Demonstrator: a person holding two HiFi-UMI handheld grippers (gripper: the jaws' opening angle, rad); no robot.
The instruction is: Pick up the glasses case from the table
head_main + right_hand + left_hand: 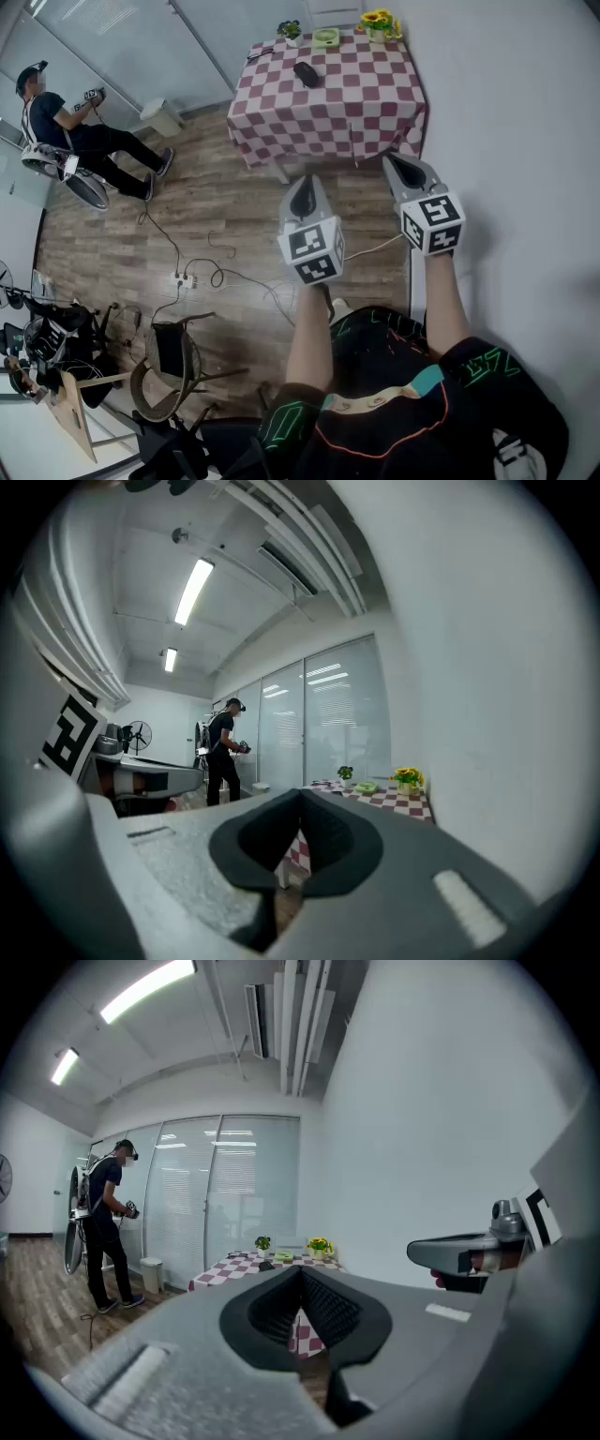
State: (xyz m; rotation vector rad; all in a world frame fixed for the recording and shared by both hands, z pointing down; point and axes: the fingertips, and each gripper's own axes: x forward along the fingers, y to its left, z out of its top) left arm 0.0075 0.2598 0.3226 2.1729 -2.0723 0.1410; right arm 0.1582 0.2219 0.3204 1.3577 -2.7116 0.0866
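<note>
The black glasses case (pixel 306 73) lies near the middle of a table with a red-and-white checked cloth (pixel 356 103), far ahead of me. In the left gripper view the case (pixel 266 1266) is a small dark shape on that distant table. My left gripper (pixel 305 185) and right gripper (pixel 395 161) are held side by side in front of my body, short of the table's near edge, pointing toward it. The left gripper (pixel 300 1281) has its pads together with nothing between them. The right gripper (pixel 300 803) is likewise shut and empty.
A green bowl (pixel 325 37), yellow flowers (pixel 379 22), a small plant (pixel 290 30) and a pair of glasses (pixel 261 52) sit at the table's far side. A white wall (pixel 525 112) runs along the right. A person (pixel 66 131) stands at left. Cables with a power strip (pixel 185 278) and chairs (pixel 173 361) occupy the wooden floor.
</note>
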